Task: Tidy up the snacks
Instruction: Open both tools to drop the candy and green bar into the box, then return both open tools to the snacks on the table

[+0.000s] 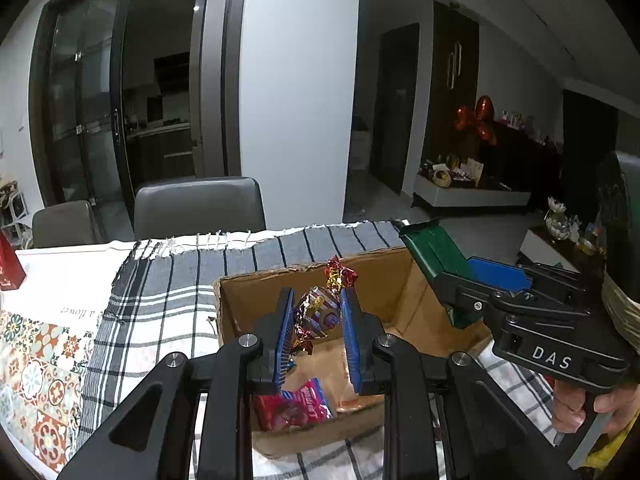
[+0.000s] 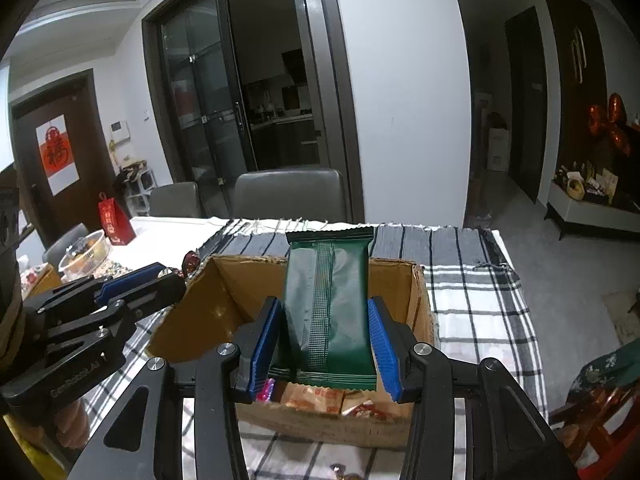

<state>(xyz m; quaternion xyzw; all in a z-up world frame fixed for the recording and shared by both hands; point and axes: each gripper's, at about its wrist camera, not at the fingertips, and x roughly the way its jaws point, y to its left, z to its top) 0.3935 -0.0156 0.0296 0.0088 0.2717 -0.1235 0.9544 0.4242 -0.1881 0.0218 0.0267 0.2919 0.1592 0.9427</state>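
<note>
A cardboard box (image 1: 244,300) stands on a plaid cloth; it also shows in the right wrist view (image 2: 200,312). My left gripper (image 1: 316,312) is shut on a foil-wrapped candy (image 1: 320,312) and holds it over the box. My right gripper (image 2: 326,312) is shut on a green snack packet (image 2: 328,304), held upright over the box. In the left wrist view the right gripper (image 1: 472,276) holds the packet (image 1: 432,252) above the box's right wall. In the right wrist view the left gripper (image 2: 160,276) is at the box's left edge. A pink packet (image 1: 296,404) and orange packets (image 2: 316,398) lie inside.
The plaid cloth (image 1: 168,300) covers the table. Two grey chairs (image 1: 200,204) stand at the far edge. A red gift bag (image 2: 116,220) and a clear bowl (image 2: 86,254) sit at the table's left. A small wrapper (image 2: 340,470) lies on the cloth before the box.
</note>
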